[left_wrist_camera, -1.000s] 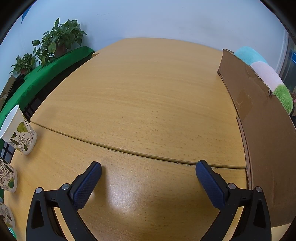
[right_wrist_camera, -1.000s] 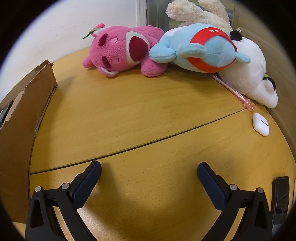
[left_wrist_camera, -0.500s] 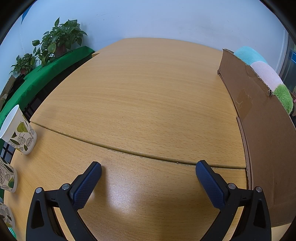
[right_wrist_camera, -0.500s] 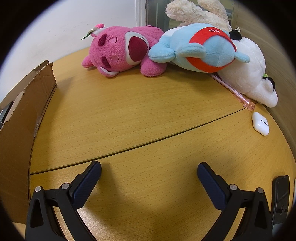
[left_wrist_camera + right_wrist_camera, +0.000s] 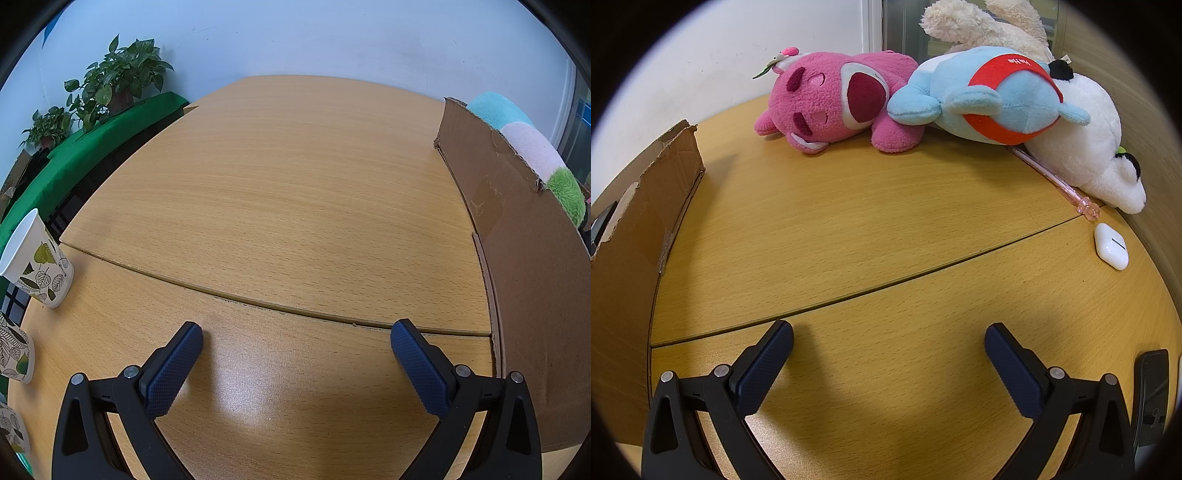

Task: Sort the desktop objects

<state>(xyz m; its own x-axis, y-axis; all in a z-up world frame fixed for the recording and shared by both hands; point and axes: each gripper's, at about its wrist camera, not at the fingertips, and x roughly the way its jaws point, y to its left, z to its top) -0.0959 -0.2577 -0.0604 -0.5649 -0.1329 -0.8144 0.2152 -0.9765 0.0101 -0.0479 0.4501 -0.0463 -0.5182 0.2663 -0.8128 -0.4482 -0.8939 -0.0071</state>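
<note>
Both tongs, left (image 5: 295, 332) and right (image 5: 888, 332), gape empty; pink plush (image 5: 834, 103) lies well ahead, seemingly left of centre.

Pink plush (image 5: 834, 103), leaf-patterned white cup (image 5: 37, 266), brown box (image 5: 517, 258).

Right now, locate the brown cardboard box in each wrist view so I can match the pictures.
Left wrist view: the brown cardboard box fills the right edge, its torn wall beside the open left gripper.
Right wrist view: it lines the left edge.
Shared landmark: the seam in the wooden desktop.
</note>
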